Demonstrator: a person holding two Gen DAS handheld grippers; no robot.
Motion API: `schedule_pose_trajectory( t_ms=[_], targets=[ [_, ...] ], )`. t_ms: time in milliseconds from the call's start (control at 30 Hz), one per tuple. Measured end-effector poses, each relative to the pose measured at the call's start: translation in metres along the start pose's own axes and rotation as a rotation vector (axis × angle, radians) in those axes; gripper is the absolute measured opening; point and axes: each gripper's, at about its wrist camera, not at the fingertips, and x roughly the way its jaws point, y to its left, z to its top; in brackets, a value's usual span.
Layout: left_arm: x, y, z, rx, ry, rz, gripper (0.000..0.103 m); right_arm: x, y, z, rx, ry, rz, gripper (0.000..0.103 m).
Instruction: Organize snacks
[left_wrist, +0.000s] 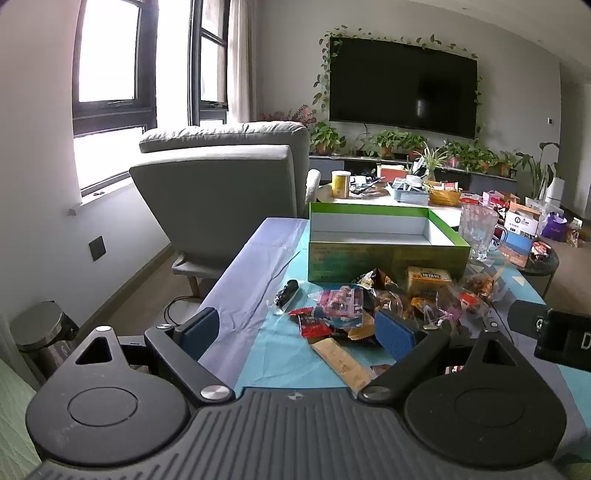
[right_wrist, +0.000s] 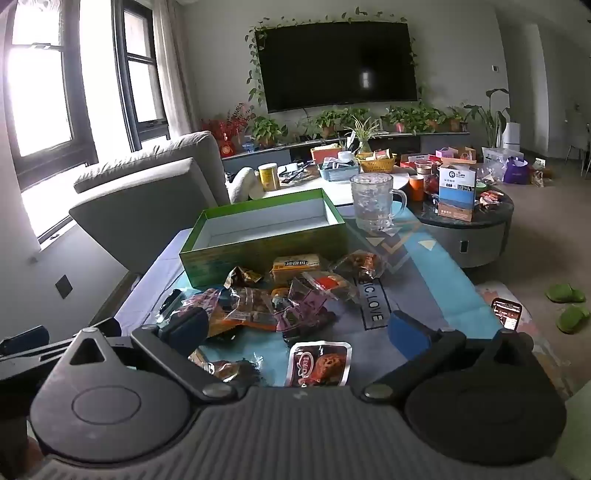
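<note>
Snack pile just ahead of both grippers, green box behind it, empty.

Left wrist: left gripper spread wide, holding nothing; pile ahead, toward the right finger.
Right wrist: right gripper apart, empty; red packet lying directly between the fingers, nearest.

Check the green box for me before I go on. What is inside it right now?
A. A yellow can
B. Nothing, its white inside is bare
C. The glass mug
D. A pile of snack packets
B. The green box shows only its bare white floor and walls in both wrist views; the snack packets lie on the cloth in front of it, and the glass mug stands beside it.
</note>
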Motion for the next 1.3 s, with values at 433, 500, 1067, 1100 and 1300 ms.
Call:
schedule_pose_trajectory(
  t_ms=[433,500,1067,1100,1300],
  targets=[
    [-0.001,0.004,-0.009,0.019,0.000,-0.007,0.090,-0.010,0.002,-0.003,0.004,-0.003,-0.002,0.046],
    [-0.003,-0.003,-0.006,0.032,-0.002,-0.004,0.090,-0.011,0.003,-0.002,0.003,-0.001,0.000,0.046],
    [-0.001,-0.009,-0.013,0.058,0.014,0.000,0.090,-0.005,-0.004,-0.010,0.019,-0.002,-0.011,0.046],
    [-0.002,-0.009,-0.014,0.058,0.014,0.000,0.090,-0.005,-0.004,-0.010,0.018,-0.001,-0.012,0.046],
    [0.000,-0.008,-0.016,0.060,0.026,0.004,0.090,-0.004,-0.005,-0.012,0.023,0.002,-0.016,0.046]
  ],
)
